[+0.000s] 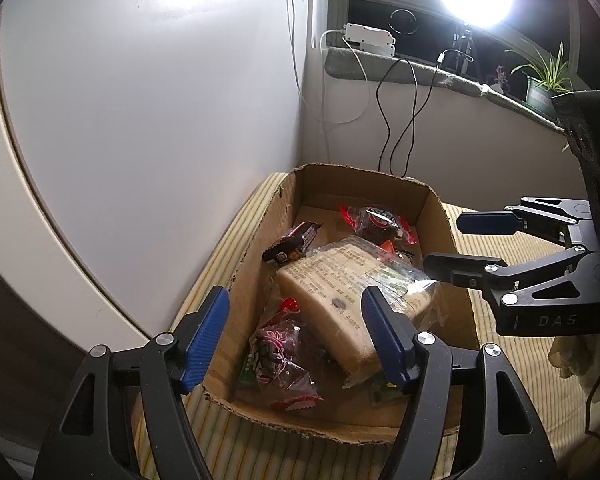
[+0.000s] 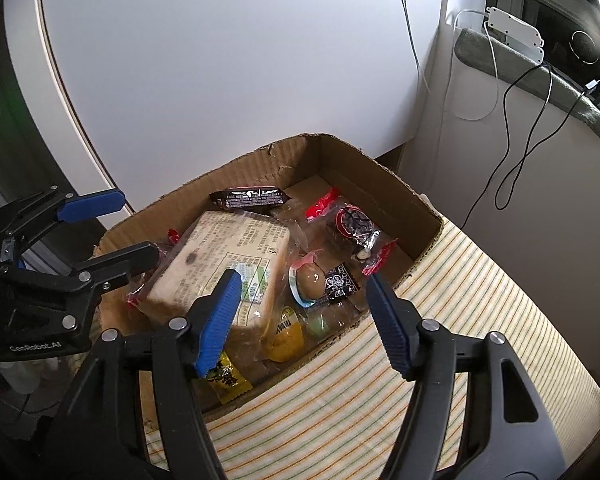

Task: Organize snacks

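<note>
Hovering over the cardboard box [image 2: 380,184], the left gripper [image 1: 296,340] and right gripper [image 2: 300,312] are both released, holding nothing. Snacks lie inside: bread pack [image 2: 228,256], black bar [image 2: 250,198], yellow packet [image 2: 228,380]. Pick 1 loose packet at a time, clamping its middle.

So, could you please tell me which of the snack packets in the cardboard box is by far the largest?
The bread loaf in clear wrap, lying on top of the pile in the cardboard box; the black bar wrapper and the red-edged packet are far smaller.
</note>
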Tool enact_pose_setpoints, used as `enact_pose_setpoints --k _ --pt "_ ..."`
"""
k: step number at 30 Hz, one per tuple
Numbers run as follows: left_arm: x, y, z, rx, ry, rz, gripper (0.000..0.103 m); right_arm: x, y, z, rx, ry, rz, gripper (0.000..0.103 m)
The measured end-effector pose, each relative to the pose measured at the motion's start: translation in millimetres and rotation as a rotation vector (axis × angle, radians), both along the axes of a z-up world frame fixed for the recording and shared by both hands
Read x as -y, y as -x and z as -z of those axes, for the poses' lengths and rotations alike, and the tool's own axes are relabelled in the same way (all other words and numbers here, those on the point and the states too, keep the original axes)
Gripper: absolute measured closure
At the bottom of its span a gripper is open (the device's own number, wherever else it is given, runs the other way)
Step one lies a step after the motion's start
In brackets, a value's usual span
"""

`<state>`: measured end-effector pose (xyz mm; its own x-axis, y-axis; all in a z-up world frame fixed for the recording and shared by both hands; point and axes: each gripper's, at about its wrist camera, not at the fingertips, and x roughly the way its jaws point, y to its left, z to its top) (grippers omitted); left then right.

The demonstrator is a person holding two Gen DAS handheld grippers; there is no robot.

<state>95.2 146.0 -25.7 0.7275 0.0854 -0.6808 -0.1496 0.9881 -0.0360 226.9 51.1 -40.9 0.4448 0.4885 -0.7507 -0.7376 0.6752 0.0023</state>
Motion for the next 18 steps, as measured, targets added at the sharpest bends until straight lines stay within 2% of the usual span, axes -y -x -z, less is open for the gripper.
enact_pose_setpoints --k 7,11,16,17,18 --pt "5.9 10.9 -6.7 0.021 -0.008 -0.007 0.032 6.9 10.4 -5.0 0.013 -0.013 0.015 0.035" --pt "10.9 20.0 -11.6 0.04 -0.014 -0.014 0.023 14.6 19.8 -10.1 0.02 -0.03 0.026 0.035" --pt "19.0 33.3 -16.3 0.058 -0.022 -0.015 0.023 27.0 39.3 -19.0 0.062 -0.046 0.045 0.034" --pt "20.8 36.7 -17.0 0.063 -0.024 -0.018 0.023 29.7 44.9 -20.5 0.076 -0.045 0.05 0.024" --pt "22.7 40.3 -17.8 0.068 -0.029 -0.023 0.023 31.8 49.5 -21.9 0.089 -0.048 0.055 0.018"
